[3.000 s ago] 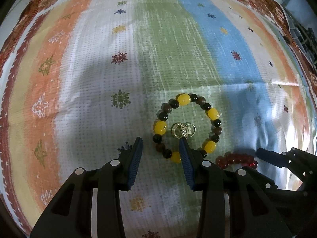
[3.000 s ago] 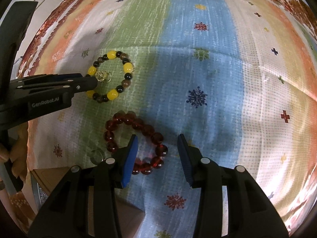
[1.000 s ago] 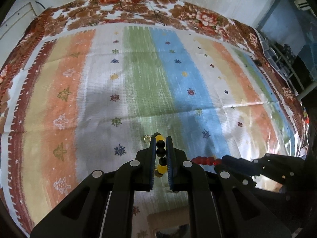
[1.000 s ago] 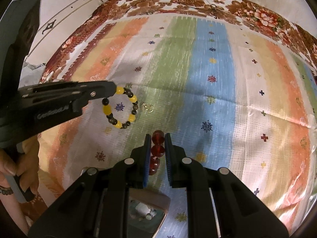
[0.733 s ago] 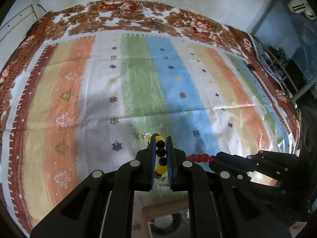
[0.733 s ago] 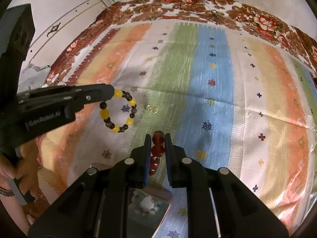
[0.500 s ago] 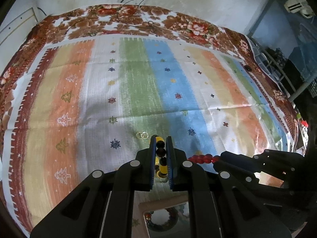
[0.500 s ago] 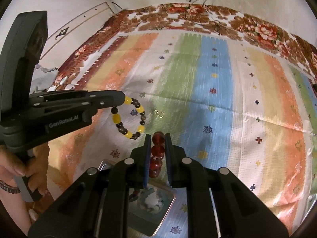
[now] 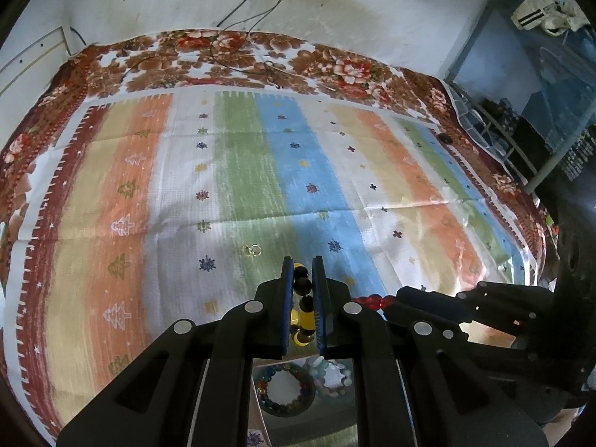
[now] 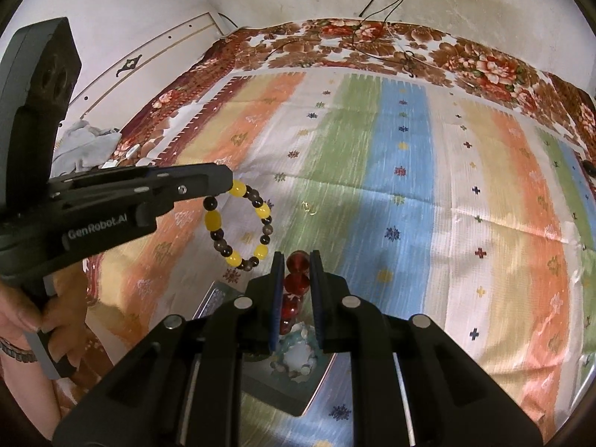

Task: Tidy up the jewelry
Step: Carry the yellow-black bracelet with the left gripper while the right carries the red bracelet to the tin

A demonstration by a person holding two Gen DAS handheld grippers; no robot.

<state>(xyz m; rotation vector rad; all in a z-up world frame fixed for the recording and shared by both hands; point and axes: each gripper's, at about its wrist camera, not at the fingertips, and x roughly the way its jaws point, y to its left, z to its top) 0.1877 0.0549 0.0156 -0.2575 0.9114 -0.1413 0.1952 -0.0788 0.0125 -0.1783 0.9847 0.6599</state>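
My left gripper [image 9: 302,265] is shut on a bracelet of yellow and dark beads [image 9: 302,286]; in the right wrist view that bracelet [image 10: 238,223] hangs as a full ring from the left gripper [image 10: 223,180], high above the cloth. My right gripper [image 10: 295,260] is shut on a red bead bracelet [image 10: 297,282], seen edge-on in the left wrist view [image 9: 372,301]. A small gold double ring [image 9: 250,250] lies on the green stripe of the cloth, also in the right wrist view [image 10: 310,206]. Below both grippers sits an open box [image 10: 294,395] holding other bracelets [image 9: 285,391].
A striped cloth [image 9: 149,193] over a floral blanket [image 9: 335,63] covers the bed. Cables [image 9: 238,7] hang on the back wall. Shelving [image 9: 521,130] stands at the right. A grey cloth heap [image 10: 85,145] lies at the left edge.
Both grippers closed on their bracelets and lifted them high off the cloth, pulling back toward the near edge. The gold ring stayed on the cloth. The open box has come into view below.
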